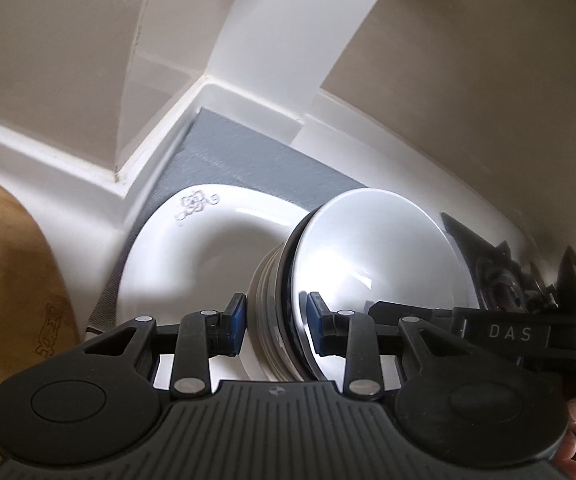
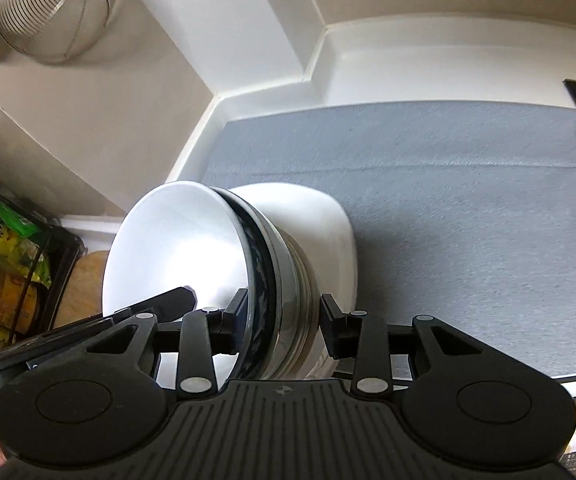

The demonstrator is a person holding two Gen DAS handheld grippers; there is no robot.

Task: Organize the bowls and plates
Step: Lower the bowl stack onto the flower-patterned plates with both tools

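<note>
Two black handheld grippers carry one stack of white round ceramic bowls [image 1: 372, 272] between them, each clamped on an opposite side of the stack.

In the left wrist view, the left gripper [image 1: 275, 322] has its blue-padded fingers [image 1: 235, 316] closed around the layered rims of the stack: one finger presses the outside, the other sits inside the top bowl. The stack is tilted, its open side turned to the right of the picture. A dark band runs along the rim of the second bowl down. Behind and below the stack lies a white square ceramic plate with a small floral mark on its rim [image 1: 191, 236], resting on a grey woven mat [image 1: 247, 160] spread over the white worktop [image 1: 67, 160]. A light brown wooden board [image 1: 3, 264] fills the left edge.

In the right wrist view, the right gripper [image 2: 283, 314] grips the same stack of bowls [image 2: 175, 240] across its rims, here with the open side turned to the left. The white plate [image 2: 328, 216] shows just behind the stack, and the grey mat [image 2: 468, 200] stretches away to the right. A wire mesh strainer [image 2: 51, 4] hangs at the upper left, and colourful packets in a black wire rack [image 2: 3, 248] stand at the left edge.
</note>
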